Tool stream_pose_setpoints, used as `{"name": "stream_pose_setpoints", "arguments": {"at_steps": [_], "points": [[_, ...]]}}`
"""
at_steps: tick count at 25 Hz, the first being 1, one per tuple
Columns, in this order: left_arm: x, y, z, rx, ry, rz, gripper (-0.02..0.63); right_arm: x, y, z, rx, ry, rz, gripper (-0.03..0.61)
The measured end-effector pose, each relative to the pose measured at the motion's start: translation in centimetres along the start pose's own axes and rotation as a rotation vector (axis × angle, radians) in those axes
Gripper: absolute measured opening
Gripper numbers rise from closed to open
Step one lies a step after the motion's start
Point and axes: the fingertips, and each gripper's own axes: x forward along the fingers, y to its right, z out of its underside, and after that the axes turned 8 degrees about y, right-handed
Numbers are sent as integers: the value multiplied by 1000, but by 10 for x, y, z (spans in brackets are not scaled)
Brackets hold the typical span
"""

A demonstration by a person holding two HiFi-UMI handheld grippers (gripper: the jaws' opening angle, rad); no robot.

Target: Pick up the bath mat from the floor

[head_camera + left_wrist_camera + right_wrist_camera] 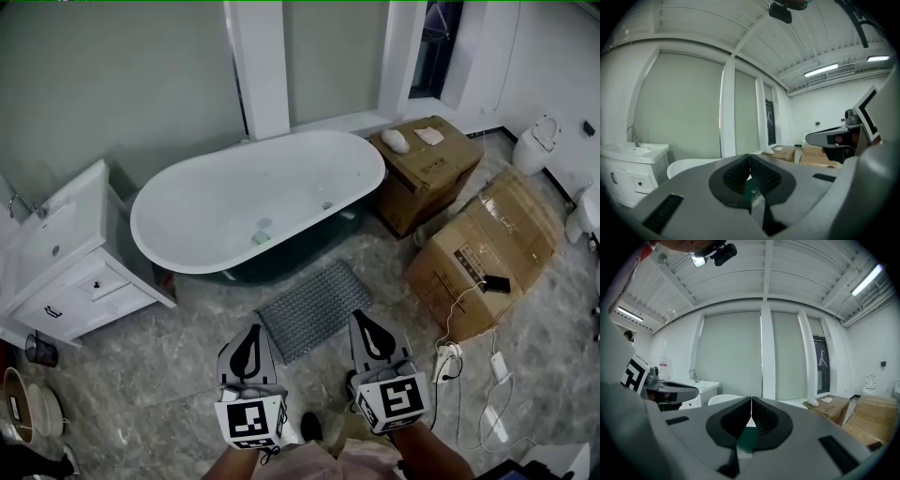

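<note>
Nubby grey bath mat [315,307] on polished marble-look floor [169,375] beside glossy white tub [253,202]

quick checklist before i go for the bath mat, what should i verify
1. Bath mat in view, flat on the floor in front of the bathtub: ok.
2. Nothing lying on the mat: ok.
3. Left tongs open for the grab: not ok, shut and empty.
4. Right tongs open: not ok, shut and empty.
5. Tongs aimed at the mat: not ok, both gripper views look across the room, not down at the floor.
6. Power strip and its cables clear of the mat: ok, they lie to its right, apart from it.
</note>
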Motion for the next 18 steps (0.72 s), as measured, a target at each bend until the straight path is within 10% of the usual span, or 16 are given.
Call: {"name": "stream_pose_setpoints", "arguments": {"at_steps": [18], "points": [[111,56,8,47,-99,-162,25,75,137,27,59,-27,-159,17]]}}
